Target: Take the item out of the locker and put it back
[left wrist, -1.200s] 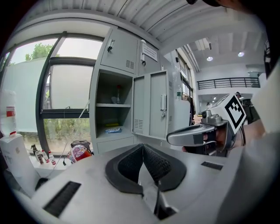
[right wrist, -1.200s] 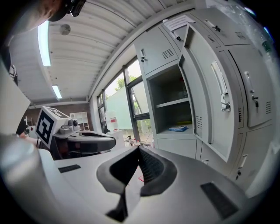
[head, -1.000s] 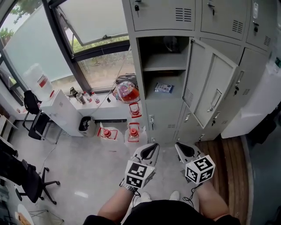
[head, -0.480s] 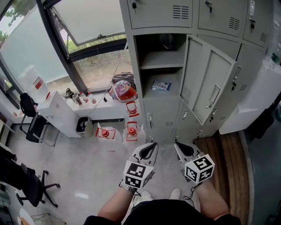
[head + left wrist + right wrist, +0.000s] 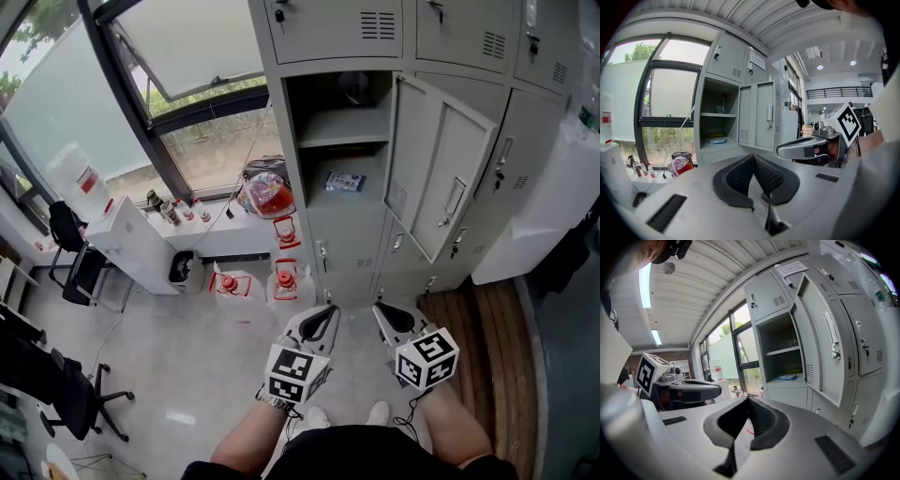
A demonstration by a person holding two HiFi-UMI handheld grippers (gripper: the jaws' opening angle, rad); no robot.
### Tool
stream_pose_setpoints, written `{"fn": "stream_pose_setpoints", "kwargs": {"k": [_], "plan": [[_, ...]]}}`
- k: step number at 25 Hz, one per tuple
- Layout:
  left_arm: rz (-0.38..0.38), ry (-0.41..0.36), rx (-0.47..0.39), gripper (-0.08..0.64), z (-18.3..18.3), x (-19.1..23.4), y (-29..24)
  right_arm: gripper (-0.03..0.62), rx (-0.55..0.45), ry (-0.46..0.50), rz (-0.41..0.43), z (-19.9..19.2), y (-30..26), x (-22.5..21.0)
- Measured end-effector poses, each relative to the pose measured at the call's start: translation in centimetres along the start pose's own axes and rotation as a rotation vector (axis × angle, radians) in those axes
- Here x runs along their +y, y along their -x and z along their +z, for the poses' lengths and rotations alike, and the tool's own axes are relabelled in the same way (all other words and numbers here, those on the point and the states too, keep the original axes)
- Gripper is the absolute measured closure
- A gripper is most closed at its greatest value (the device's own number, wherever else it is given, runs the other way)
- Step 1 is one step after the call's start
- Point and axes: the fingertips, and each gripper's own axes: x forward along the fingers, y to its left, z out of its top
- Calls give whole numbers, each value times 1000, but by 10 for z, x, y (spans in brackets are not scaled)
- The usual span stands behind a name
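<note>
Head view shows both tools held low in front of the person, side by side above the pale floor point(image 5: 187, 375) and well apart from the locker point(image 5: 298, 141). The left gripper point(image 5: 322, 322) and the right gripper point(image 5: 392, 322) each have their jaws pressed together with nothing between them. The locker's door point(image 5: 441, 169) stands swung open to the right, and the item point(image 5: 344, 181), seemingly a flat blue-and-white packet though too small to tell for sure, lies on the lower shelf of the open compartment.
</note>
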Motion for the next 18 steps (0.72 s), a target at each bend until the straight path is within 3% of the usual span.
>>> {"fn": "stream_pose_setpoints", "kwargs": {"k": [18], "plan": [[0,-9,-12,543,4,-6,7,540,0,15,-1,1,7,4]]}}
